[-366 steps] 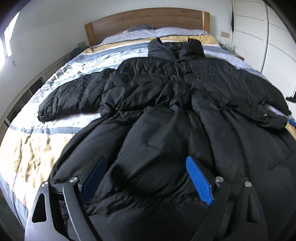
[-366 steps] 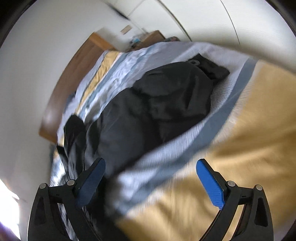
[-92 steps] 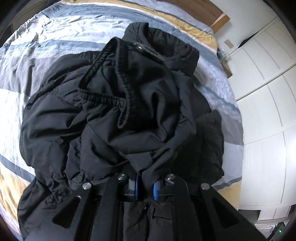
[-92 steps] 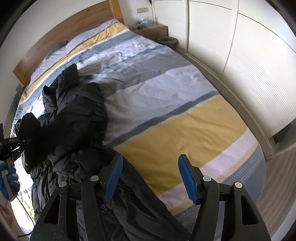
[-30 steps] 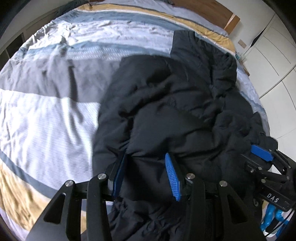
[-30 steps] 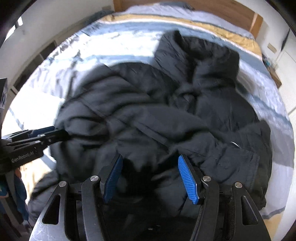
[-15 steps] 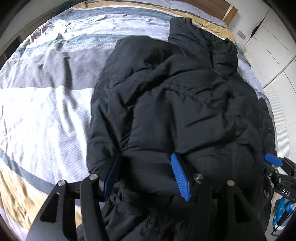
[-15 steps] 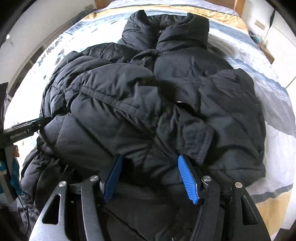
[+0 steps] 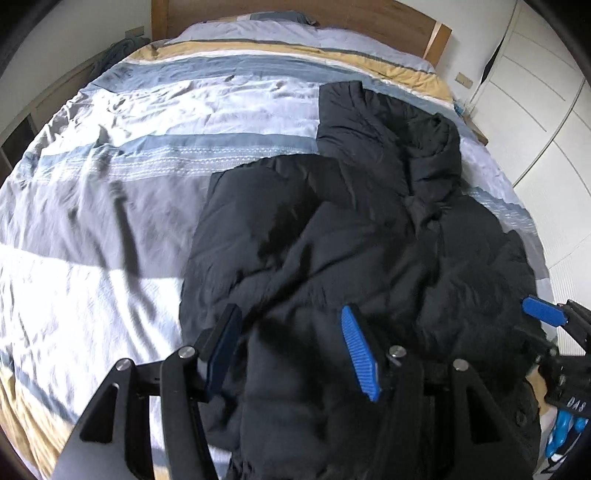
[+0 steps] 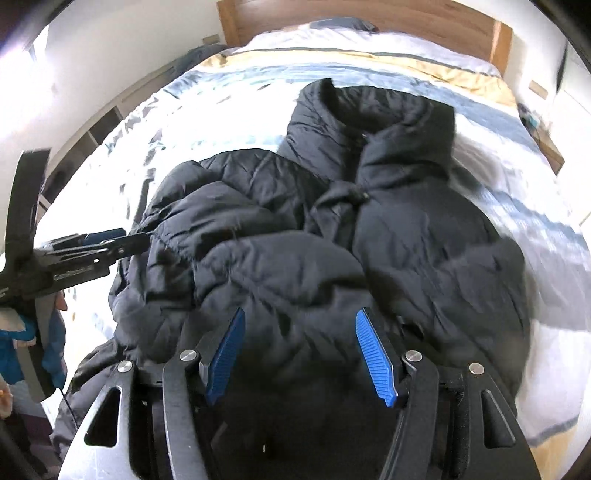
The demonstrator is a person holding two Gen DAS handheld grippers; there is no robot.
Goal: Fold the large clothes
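Right, the black puffer coat (image 9: 354,236) lies on the bed (image 9: 110,206), bunched toward the right half of the mattress as my left wrist camera sees it, with its collar (image 10: 373,122) pointing at the wooden headboard (image 10: 354,18). A puffy sleeve or folded panel is laid across the body of the coat, and the whole thing sits in thick, uneven rolls.

My left tool (image 9: 291,354) hangs just over the near edge of the coat. Its jaws have just been opening and now stand fairly wide, with a hump of black fabric between the blue pads; I cannot see the pads pressing on it. My right tool (image 10: 299,358) is also parted to a middling width above the near part of the coat, fabric below and between its pads without any clear pinch. Each tool shows at the edge of the other's view, one to either side of the coat.

Around the coat, the striped duvet (image 9: 184,92) in grey, blue, white and yellow is bare and wrinkled. White wardrobe doors (image 9: 535,103) stand to the right of the bed.
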